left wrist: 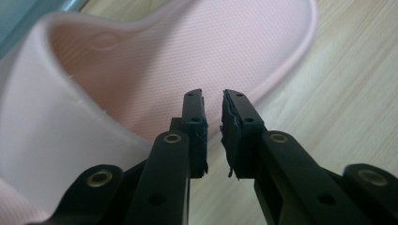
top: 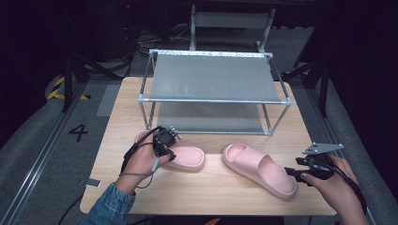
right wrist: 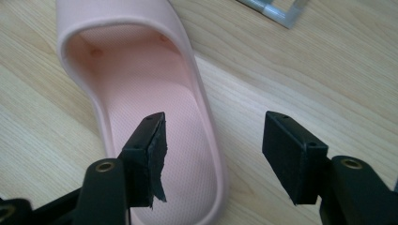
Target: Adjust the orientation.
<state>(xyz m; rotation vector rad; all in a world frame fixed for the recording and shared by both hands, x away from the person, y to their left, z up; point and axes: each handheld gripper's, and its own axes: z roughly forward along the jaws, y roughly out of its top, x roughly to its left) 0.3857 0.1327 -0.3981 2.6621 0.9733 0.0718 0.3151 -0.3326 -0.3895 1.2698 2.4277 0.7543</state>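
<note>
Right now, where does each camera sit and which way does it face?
High view: overhead, facing forward-down on table, rack, left slipper, right slipper; left hand, right hand enter below.
Left gripper view: on left tool, looking along its jaws at left slipper.
Right gripper view: on right tool, jaws toward right slipper.
Shared: each slipper, with high view.

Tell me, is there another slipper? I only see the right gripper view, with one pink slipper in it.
Observer: Yes, a second pink slipper lies on the table, to the left of the slipper you see.
Operator: Is the other gripper near it?
Observer: The left gripper is right over its rim, jaws almost together with a thin gap.
Operator: What's that shiny metal corner at the top of my picture?
Observer: It belongs to a metal rack with two grey shelves, standing behind both slippers.
</note>
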